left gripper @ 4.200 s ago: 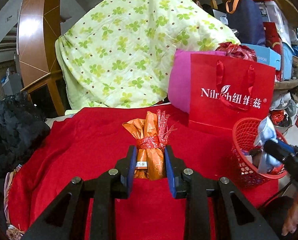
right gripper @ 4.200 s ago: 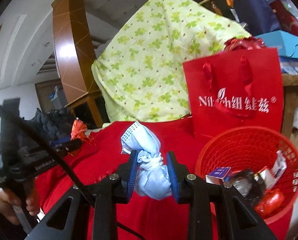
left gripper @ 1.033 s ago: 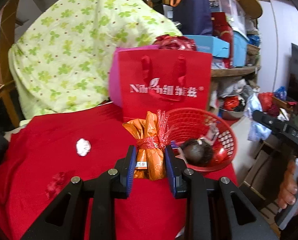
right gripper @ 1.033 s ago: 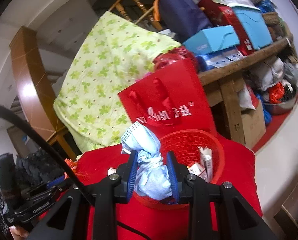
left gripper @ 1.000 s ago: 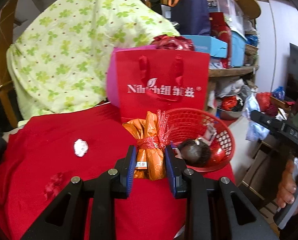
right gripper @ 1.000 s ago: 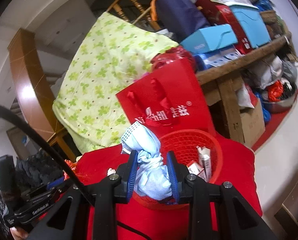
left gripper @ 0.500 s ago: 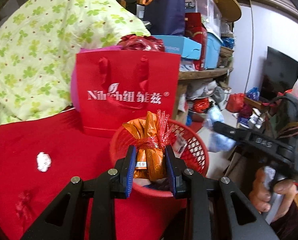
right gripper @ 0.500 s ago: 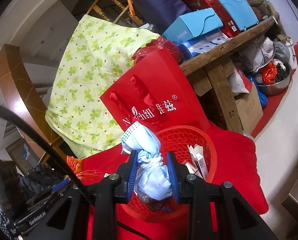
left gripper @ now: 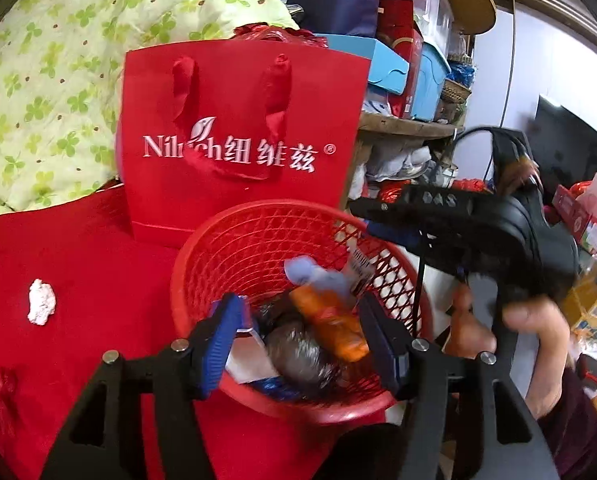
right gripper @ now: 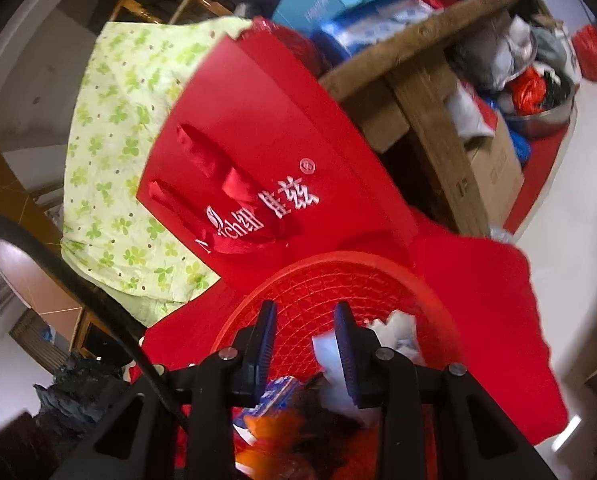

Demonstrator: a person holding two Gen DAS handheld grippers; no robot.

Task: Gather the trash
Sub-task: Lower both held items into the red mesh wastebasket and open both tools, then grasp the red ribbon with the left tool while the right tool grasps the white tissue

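The left gripper point(left gripper: 300, 304) hovered over the red basket point(left gripper: 186, 264) with its fingers opening, released and pressing on nothing. The orange wrapper point(left gripper: 330, 324) lay loose in the basket, below and between the two fingers, nearer the right-hand one and touching neither pad. Just ahead of the wrapper, past the fingertips, sat a blurred pale-blue cloth bundle point(left gripper: 314, 276), also inside the basket. A dark crumpled ball point(left gripper: 294, 348) lay close under the fingers, beside the wrapper. Beyond the basket, straight ahead of the fingers, stood a red gift bag point(left gripper: 238, 100), upright on the red cloth point(left gripper: 78, 260) that covered the counter. Well off to the left of the left-hand finger, a small white wad point(left gripper: 41, 308) rested on that cloth. To the right of the fingers, a person's hand point(left gripper: 538, 332) gripped the handle of the other tool. The right gripper point(right gripper: 304, 308) also pointed down into the basket, its fingers clenched to a narrow slot with nothing grasped, only the red mesh showing through. Under those fingers lay blurred scraps, among them something orange and a white piece beside the right-hand finger. The gift bag leaned tilted ahead of them.
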